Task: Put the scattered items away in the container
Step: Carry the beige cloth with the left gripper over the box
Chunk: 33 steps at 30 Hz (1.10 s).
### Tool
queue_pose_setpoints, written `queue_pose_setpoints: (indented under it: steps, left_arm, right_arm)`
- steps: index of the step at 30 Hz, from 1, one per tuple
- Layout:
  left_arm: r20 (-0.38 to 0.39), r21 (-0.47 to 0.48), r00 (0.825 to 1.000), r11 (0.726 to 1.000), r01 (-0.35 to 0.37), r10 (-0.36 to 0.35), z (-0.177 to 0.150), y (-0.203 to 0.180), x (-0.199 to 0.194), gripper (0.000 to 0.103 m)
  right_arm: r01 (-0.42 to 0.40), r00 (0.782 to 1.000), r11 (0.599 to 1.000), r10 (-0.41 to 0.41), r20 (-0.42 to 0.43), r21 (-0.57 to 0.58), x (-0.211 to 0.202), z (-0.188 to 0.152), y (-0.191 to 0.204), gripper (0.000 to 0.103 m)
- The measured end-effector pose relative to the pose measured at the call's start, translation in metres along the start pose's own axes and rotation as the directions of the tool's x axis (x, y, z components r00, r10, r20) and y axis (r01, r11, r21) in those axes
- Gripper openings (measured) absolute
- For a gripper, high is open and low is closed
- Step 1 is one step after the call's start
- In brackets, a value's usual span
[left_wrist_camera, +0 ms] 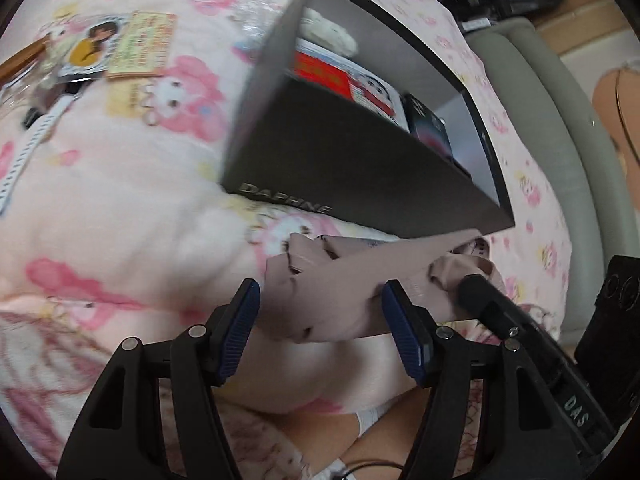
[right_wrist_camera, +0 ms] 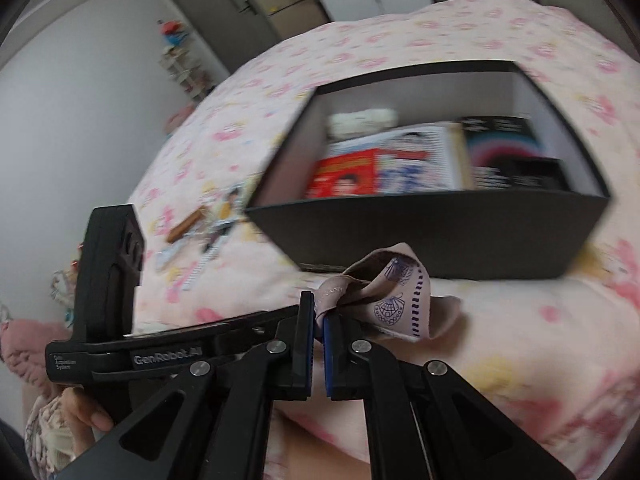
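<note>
Left wrist view, left to right: white perforated strap (left_wrist_camera: 22, 148) near the frame's edge; a cluster of small items, among them a cartoon-figure card (left_wrist_camera: 94, 46) and a printed paper tag (left_wrist_camera: 142, 46), lying on the pink cartoon-print blanket (left_wrist_camera: 120, 208); black open box (left_wrist_camera: 344, 152), marked DAPHNE on its near wall, holding a red-and-white comic book (left_wrist_camera: 344, 76), a white object and a dark package. Left gripper (left_wrist_camera: 320, 320) — blue-padded fingers apart, holding nothing, the beige cloth (left_wrist_camera: 320, 280) lying just beyond them, below the box's near wall. At the right, the right gripper (left_wrist_camera: 476, 280) pinches that cloth's end.

Right wrist view, left to right: the left gripper's body at the left edge; scattered items on the blanket; right gripper (right_wrist_camera: 318, 320) — fingers clamped together on the cloth (right_wrist_camera: 384, 292), which shows purple shell prints and sits bunched just before the box (right_wrist_camera: 440, 232).
</note>
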<state>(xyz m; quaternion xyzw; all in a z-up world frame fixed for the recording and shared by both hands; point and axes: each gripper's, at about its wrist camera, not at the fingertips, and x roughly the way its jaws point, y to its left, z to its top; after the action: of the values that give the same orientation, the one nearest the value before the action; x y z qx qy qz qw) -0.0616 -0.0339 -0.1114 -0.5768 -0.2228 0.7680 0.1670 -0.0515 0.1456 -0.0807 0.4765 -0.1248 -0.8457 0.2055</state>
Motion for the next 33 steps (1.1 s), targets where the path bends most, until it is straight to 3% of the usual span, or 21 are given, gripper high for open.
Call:
queue_pose_setpoints:
  steps: [5,9,11,14,17,21,24,26,27,28,29,31,33]
  left_arm:
    - [0.038,0.006,0.998,0.999,-0.044,0.044,0.004,0.002,0.016,0.065]
    - [0.093,-0.032,0.996,0.999,-0.006,0.009,0.003,0.018,0.013,0.065]
    - [0.113,-0.071,0.993,0.997,0.042,-0.034,0.002,0.026,0.009,0.065]
    - [0.147,-0.101,0.989,0.994,0.036,-0.021,0.006,0.032,0.008,0.066]
    - [0.102,-0.115,0.993,0.991,0.066,-0.055,0.006,0.033,0.018,0.067]
    - [0.035,-0.039,0.993,0.992,0.116,-0.115,0.0,0.018,0.024,0.075]
    - [-0.014,0.007,0.992,0.992,0.125,-0.125,-0.009,0.007,0.032,0.071]
    - [-0.015,0.053,0.997,0.996,0.074,-0.073,-0.015,-0.004,0.034,0.053]
    - [-0.013,0.068,0.998,0.996,0.056,-0.055,-0.016,-0.009,0.034,0.036]
    - [-0.011,0.077,0.998,0.995,0.059,-0.058,-0.016,-0.013,0.033,0.029]
    - [-0.002,0.076,0.997,0.994,0.08,-0.08,-0.016,-0.018,0.029,0.027]
    - [0.023,0.077,0.992,0.989,0.124,-0.126,-0.016,-0.016,0.014,0.02]
    - [0.05,0.109,0.99,0.986,0.125,-0.131,-0.013,-0.035,0.0,0.019]
  right_arm:
    - [0.147,0.987,0.989,-0.145,-0.073,0.019,0.008,-0.011,-0.045,0.006]
    - [0.148,0.984,0.986,-0.139,-0.113,0.077,0.019,-0.016,-0.069,0.016]
    - [0.136,0.988,0.985,-0.126,-0.093,0.111,0.02,-0.013,-0.075,0.032]
    - [0.125,0.992,0.981,-0.12,-0.043,0.148,0.02,-0.009,-0.08,0.047]
    - [0.114,0.992,0.981,-0.105,-0.066,0.159,0.032,-0.013,-0.08,0.048]
    - [0.115,0.99,0.981,-0.1,-0.103,0.157,0.044,-0.016,-0.078,0.054]
    - [0.068,0.993,0.991,-0.056,-0.107,0.114,0.045,-0.017,-0.069,0.054]
    - [-0.002,0.992,0.996,0.014,-0.127,0.094,0.047,-0.02,-0.063,0.052]
    - [-0.017,0.99,0.996,0.029,-0.135,0.085,0.05,-0.021,-0.061,0.047]
    - [-0.012,0.99,0.997,0.022,-0.14,0.071,0.052,-0.02,-0.06,0.034]
    - [-0.002,0.991,0.999,0.009,-0.133,0.054,0.049,-0.021,-0.057,0.023]
    - [-0.051,0.992,0.998,0.056,-0.112,0.047,0.037,-0.02,-0.052,0.012]
    - [-0.111,0.989,0.992,0.115,-0.094,0.053,0.024,-0.015,-0.048,0.009]
